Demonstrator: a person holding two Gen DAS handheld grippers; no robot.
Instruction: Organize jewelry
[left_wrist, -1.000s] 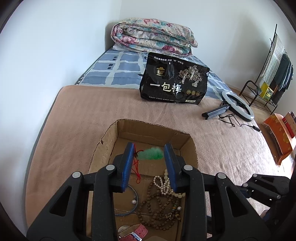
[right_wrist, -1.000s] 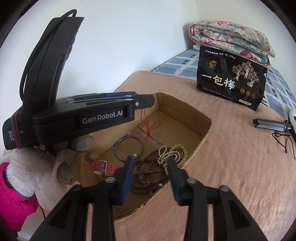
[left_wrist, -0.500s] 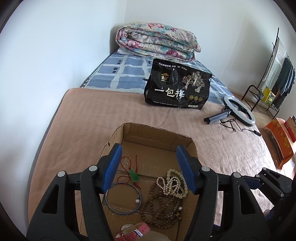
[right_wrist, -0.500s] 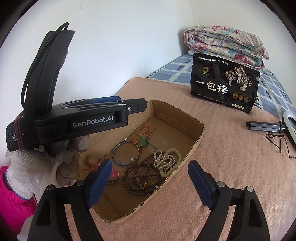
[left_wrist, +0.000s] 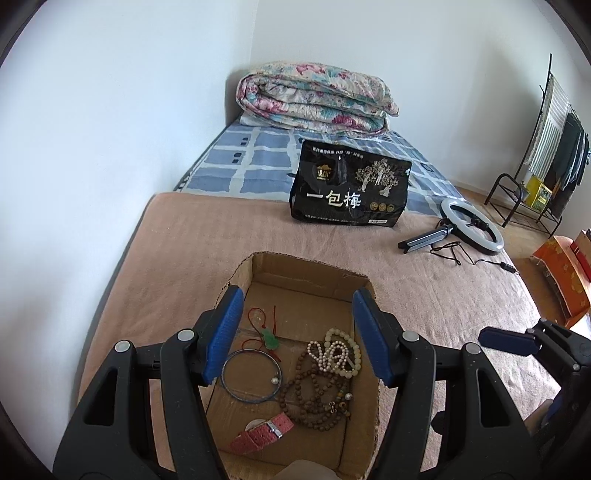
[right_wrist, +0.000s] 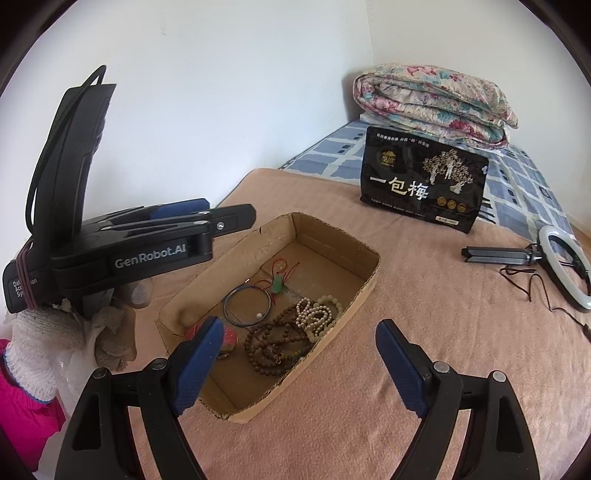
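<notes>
An open cardboard box (left_wrist: 306, 271) (right_wrist: 343, 236) lies on the pink blanket. In it are a green pendant on red cord (left_wrist: 270, 339) (right_wrist: 277, 285), a blue wire bangle with a pearl (left_wrist: 251, 376) (right_wrist: 246, 307), white and cream bead bracelets (left_wrist: 338, 352) (right_wrist: 319, 312), brown bead strings (left_wrist: 314, 402) (right_wrist: 275, 341) and a pink watch strap (left_wrist: 262, 437) (right_wrist: 229, 336). My left gripper (left_wrist: 297, 336) is open and empty above the box; it also shows in the right wrist view (right_wrist: 207, 218). My right gripper (right_wrist: 299, 365) is open and empty over the box's near right edge.
A black snack bag (left_wrist: 351, 186) (right_wrist: 423, 186) stands behind the box. A ring light with tripod and cable (left_wrist: 471, 229) (right_wrist: 561, 266) lies to the right. A folded floral quilt (left_wrist: 314, 98) sits on the blue checked mattress. A clothes rack (left_wrist: 535, 177) stands far right.
Both grippers opened wide and pulled back up from the box. The green pendant, held between the left fingers a second ago, now lies in the box.
</notes>
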